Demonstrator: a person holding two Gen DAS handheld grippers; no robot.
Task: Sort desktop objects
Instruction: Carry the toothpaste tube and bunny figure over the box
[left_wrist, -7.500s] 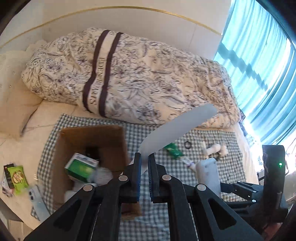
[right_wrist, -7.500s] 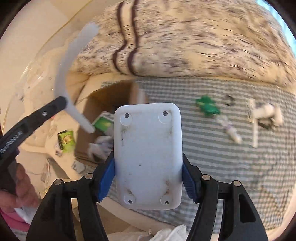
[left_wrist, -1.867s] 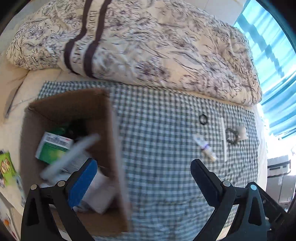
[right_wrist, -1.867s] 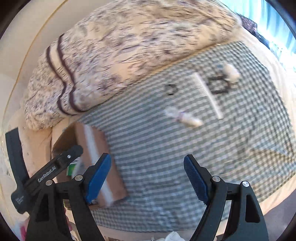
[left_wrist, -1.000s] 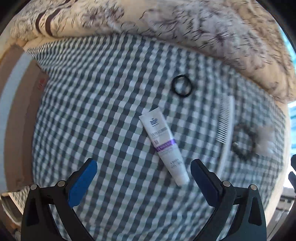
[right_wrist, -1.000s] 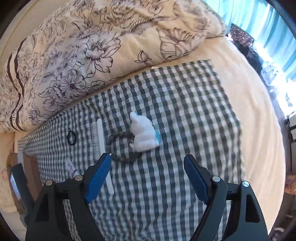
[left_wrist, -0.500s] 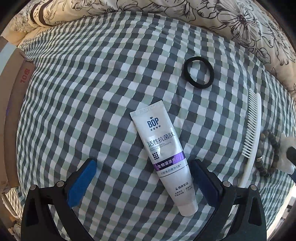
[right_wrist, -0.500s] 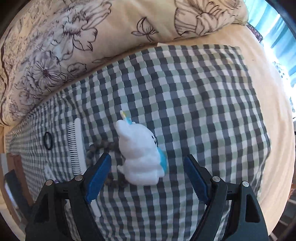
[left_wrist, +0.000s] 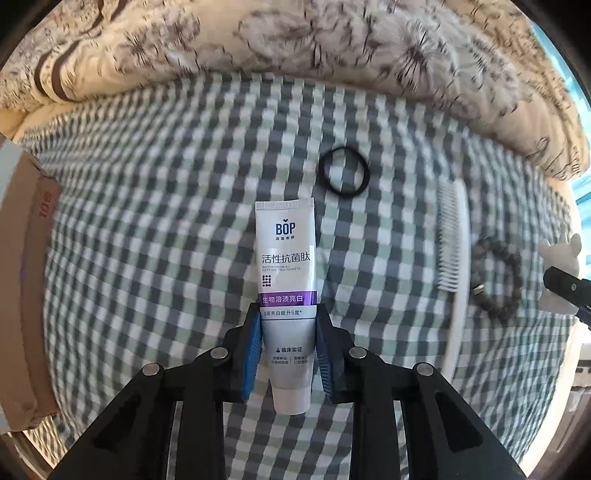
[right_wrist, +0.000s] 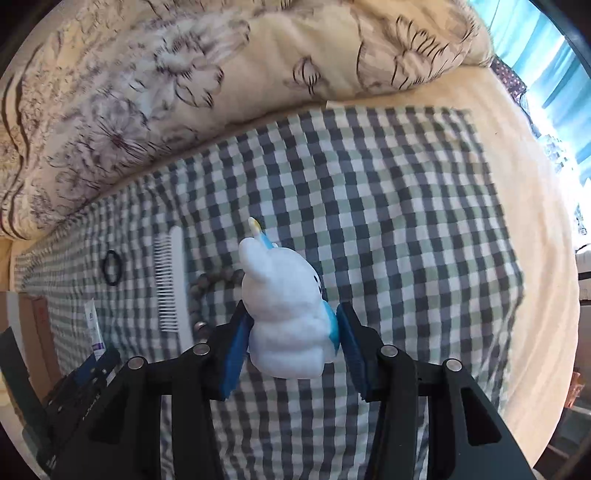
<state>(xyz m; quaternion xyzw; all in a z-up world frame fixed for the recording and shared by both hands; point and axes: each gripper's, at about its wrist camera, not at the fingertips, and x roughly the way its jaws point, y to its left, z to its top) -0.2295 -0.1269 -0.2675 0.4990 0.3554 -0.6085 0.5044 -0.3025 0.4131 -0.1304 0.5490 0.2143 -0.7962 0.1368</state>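
the toothpaste tube (left_wrist: 287, 273) is pinched by the left gripper (left_wrist: 287, 354), the toy (right_wrist: 286, 310) by the right gripper (right_wrist: 291, 347); comb (left_wrist: 452, 240), hair tie (left_wrist: 344, 176) and bracelet (left_wrist: 496, 277) at right of frame are left unsorted.

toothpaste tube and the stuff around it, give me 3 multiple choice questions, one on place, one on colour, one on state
1. Where is the black hair tie?
A. beyond the toothpaste tube's flat end
B. inside the bead bracelet
C. on the quilt

2. What colour is the comb?
A. black
B. white
C. purple

3. What state is the left hand-held gripper in?
A. wide open
B. closed on nothing
C. closed on the tube

Answers: 1 A, the tie lies on the checked cloth just past it; 2 B, white teeth and spine; 3 C, both blue pads press its sides.
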